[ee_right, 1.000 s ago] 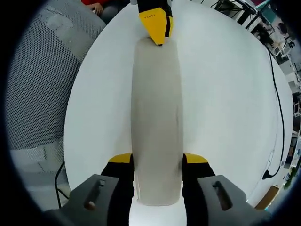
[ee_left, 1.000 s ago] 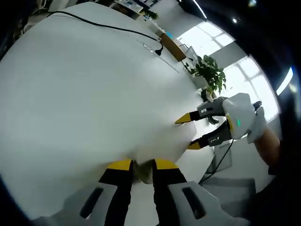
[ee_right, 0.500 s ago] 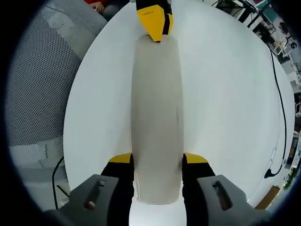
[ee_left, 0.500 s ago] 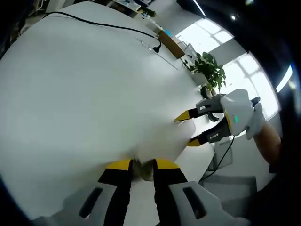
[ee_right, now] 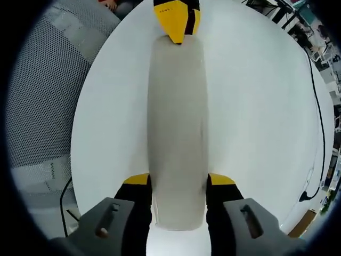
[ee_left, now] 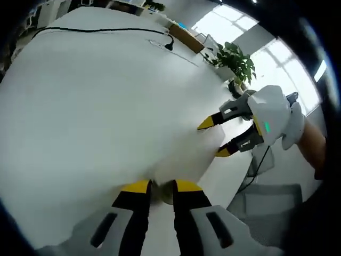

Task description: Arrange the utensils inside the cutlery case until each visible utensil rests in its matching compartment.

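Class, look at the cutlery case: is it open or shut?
Shut: the cutlery case shows one smooth lid, no compartments or utensils, both grippers clamping its ends.

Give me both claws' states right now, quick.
Left claw: shut on one end of the cutlery case.
Right claw: shut on the case's other end.

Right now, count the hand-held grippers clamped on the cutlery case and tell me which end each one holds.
2. The right hand-held gripper clamps the near end of the cutlery case in the right gripper view; the left hand-held gripper pinches its far end.
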